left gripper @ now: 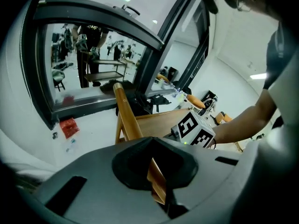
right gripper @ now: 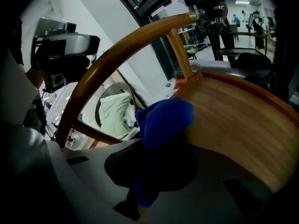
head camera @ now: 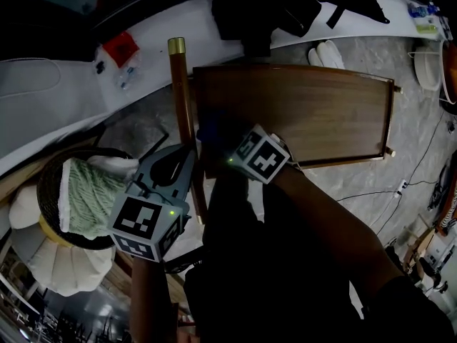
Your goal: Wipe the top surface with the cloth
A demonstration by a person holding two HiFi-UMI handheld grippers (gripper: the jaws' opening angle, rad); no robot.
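**Blue cloth clamped at the left edge of the wooden top**

The right gripper (head camera: 221, 148) is closed on a blue cloth (right gripper: 163, 120). The fabric is pinched between its jaws and bunched above them, and it is held against the wooden top (head camera: 307, 109). In the head view the cloth is found at about nine o'clock on that surface, just beside its left edge; the rest of the top stretches away toward three o'clock.

The left gripper (head camera: 180, 164) is clamped on a wooden rail (head camera: 184, 98) — the brass-capped bar running along the left side of the top, from twelve o'clock down to six. In the left gripper view a slanted strip of that wood is seen gripped between the jaws, and the right gripper's marker cube (left gripper: 194, 130) is seen beyond it at about two o'clock.

A dark basket (head camera: 50, 184) holding a pale green textile (head camera: 89, 195) is placed at nine o'clock of the left gripper, on the floor. A red packet (head camera: 120, 47) lies on the white ledge at eleven o'clock — well apart from the cloth — and black bags (head camera: 264, 9) are piled at twelve.
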